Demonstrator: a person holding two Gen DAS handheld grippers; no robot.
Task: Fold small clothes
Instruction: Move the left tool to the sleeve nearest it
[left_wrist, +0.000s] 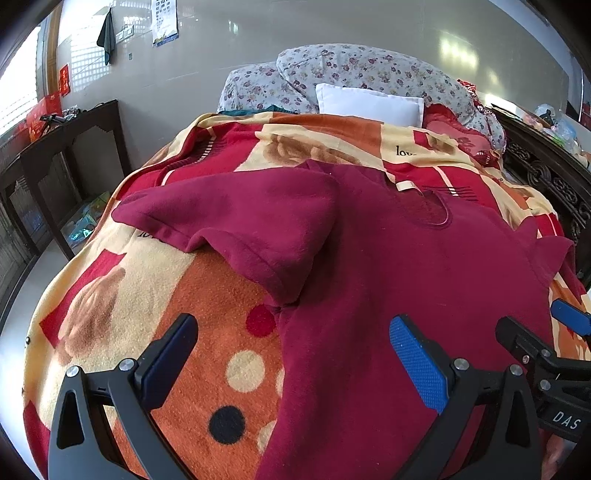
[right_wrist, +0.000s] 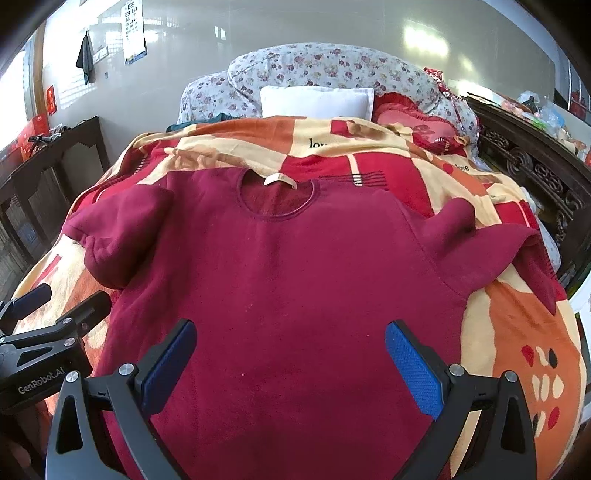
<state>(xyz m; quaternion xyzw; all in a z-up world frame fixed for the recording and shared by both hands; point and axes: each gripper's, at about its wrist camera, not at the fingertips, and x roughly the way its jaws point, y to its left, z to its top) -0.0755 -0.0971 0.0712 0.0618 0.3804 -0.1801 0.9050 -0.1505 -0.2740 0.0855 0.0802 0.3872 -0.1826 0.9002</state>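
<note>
Above maroon shirt (right_wrist: 288, 280) on patterned blanket (left_wrist: 177, 295), left gripper (left_wrist: 295, 365) and right gripper (right_wrist: 291, 362) are hovering, jaws standing wide apart, gripping nothing.

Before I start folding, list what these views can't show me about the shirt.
- Bottom hem of the shirt: cut off by the lower edge in both views, behind the open right gripper and open left gripper.
- Tag at the collar: print too small to read.
- Right sleeve: its end drops past the blanket edge in the left view.
</note>
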